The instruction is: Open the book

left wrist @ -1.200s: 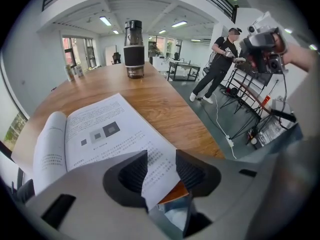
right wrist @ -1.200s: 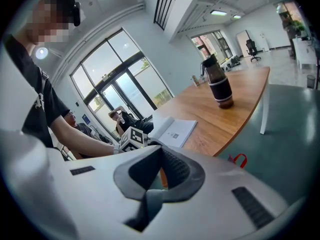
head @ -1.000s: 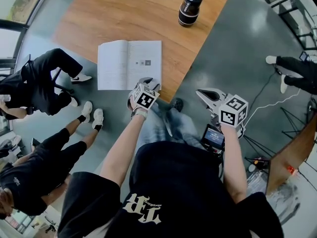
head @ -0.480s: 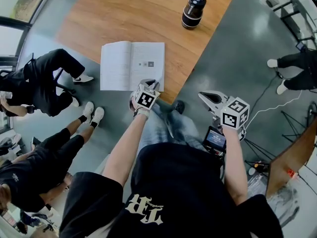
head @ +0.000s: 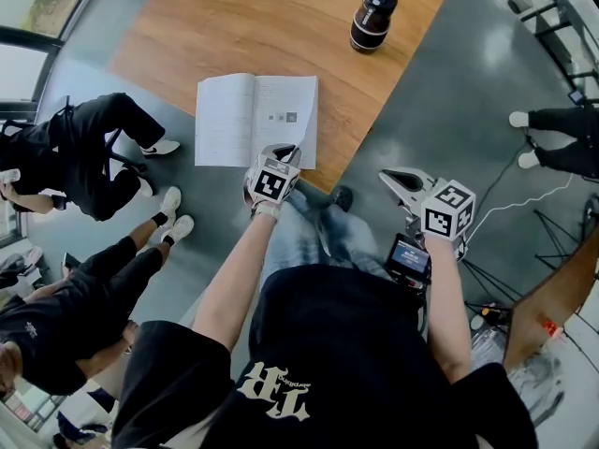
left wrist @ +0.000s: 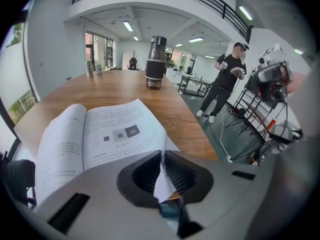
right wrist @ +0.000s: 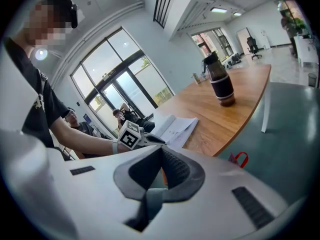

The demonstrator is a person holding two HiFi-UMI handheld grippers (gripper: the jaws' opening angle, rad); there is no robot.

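Table (head: 234, 26): page (left wrist: 122, 134) now in gripper (left wrist: 162, 158) (left)

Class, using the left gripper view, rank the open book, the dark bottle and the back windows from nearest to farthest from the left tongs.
1. Open book: corner pinched in the left tongs.
2. Dark bottle: far along the table.
3. Back windows: beyond the table, left.

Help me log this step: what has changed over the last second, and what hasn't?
The left gripper has just been closing its jaws and now pinches the near page corner on the right-hand side of the book. Unchanged: the book lies open on the table, the bottle stands at the far end, and the right gripper waits shut and empty beside the table.
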